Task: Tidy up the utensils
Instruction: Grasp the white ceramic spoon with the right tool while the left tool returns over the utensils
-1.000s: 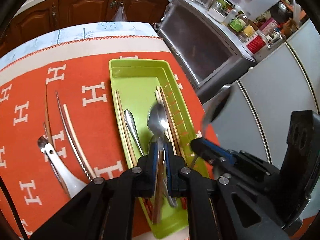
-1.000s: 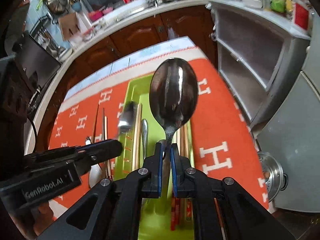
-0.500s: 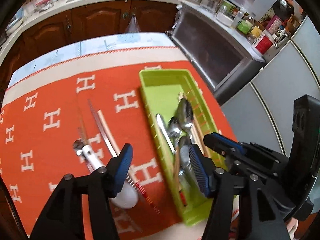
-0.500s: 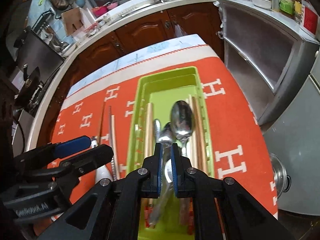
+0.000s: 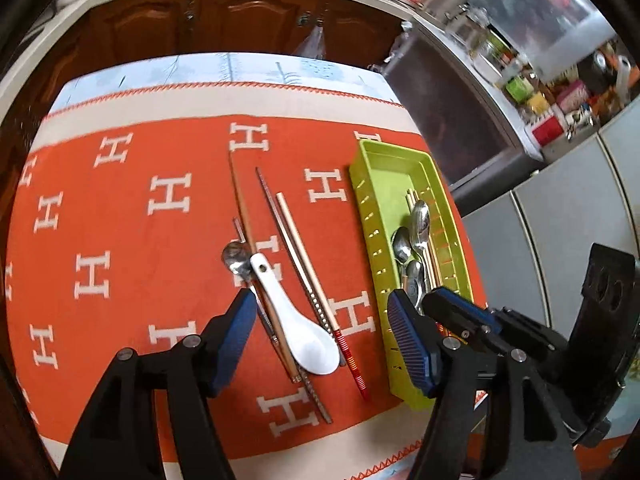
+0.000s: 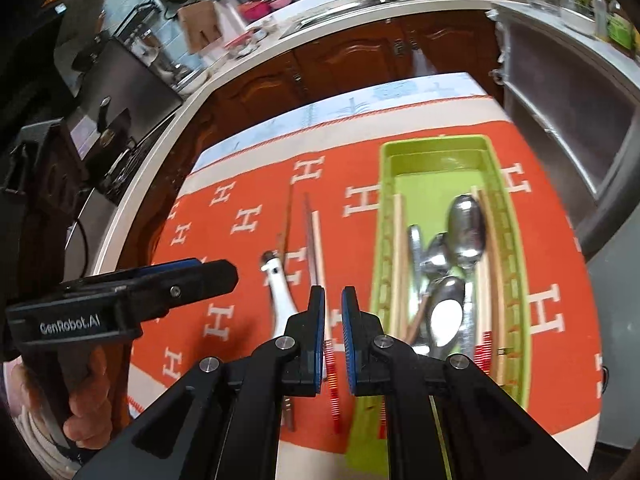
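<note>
A green tray [image 5: 376, 162] lies on the orange cloth at the right and holds several metal spoons [image 5: 420, 220] and chopsticks; it shows in the right wrist view [image 6: 436, 148] too. Left of it lie a white ceramic spoon [image 5: 296, 328], a small metal spoon [image 5: 236, 260] and several chopsticks [image 5: 292, 236]. My left gripper [image 5: 322, 330] is wide open and empty above the white spoon. My right gripper [image 6: 333, 308] is slightly open and empty, over the cloth beside the tray's left wall; the white spoon [image 6: 280, 292] lies just left of it.
The orange cloth [image 5: 120, 208] covers the table. Wooden cabinets [image 5: 224, 16] stand beyond the far edge. A grey shelf unit [image 5: 452, 108] stands close to the right of the table. The left gripper's body [image 6: 120, 296] reaches in at the left of the right wrist view.
Both grippers let go of their utensils into the tray and opened. The left gripper moved left over the white spoon; the right drew back to the tray's left side.
</note>
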The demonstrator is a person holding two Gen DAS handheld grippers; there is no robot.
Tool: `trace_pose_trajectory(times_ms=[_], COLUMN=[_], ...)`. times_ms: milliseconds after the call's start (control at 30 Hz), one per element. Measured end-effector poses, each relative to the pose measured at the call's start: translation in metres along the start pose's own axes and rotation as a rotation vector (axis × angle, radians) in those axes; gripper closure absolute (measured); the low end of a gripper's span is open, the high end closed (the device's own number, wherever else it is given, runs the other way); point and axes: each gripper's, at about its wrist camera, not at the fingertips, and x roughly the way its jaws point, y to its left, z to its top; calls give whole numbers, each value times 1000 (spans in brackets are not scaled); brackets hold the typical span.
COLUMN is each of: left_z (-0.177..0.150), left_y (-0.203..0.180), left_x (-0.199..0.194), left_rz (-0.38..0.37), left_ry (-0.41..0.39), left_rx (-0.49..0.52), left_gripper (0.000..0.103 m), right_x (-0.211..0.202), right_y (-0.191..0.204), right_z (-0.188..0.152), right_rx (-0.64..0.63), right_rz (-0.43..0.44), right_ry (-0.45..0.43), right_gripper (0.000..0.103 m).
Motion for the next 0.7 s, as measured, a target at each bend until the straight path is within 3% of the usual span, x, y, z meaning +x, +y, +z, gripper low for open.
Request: trace_pose_trajectory(times_ms=[100, 400, 500, 633, 700], left_z=[-6, -27, -34, -40, -41], left_y=[14, 59, 70, 84, 90], left_x=[2, 30, 40, 50, 53], left_rz=[0, 16, 32, 12, 7], left_ry=[-8, 50, 65, 86, 88], left_rx=[-27, -83, -82, -108, -117], left_gripper=[39, 71, 72, 74, 74], right_x=[10, 62, 83, 106, 118], right_y=[11, 39, 46, 53, 56], right_z=[-2, -11, -11, -8, -4], right_rx=[-19, -74, -93, -111, -117], right_rz=[27, 44, 44, 20, 6], right_ry=[25, 110, 140, 155, 164], right_gripper=[94, 94, 93, 78, 77])
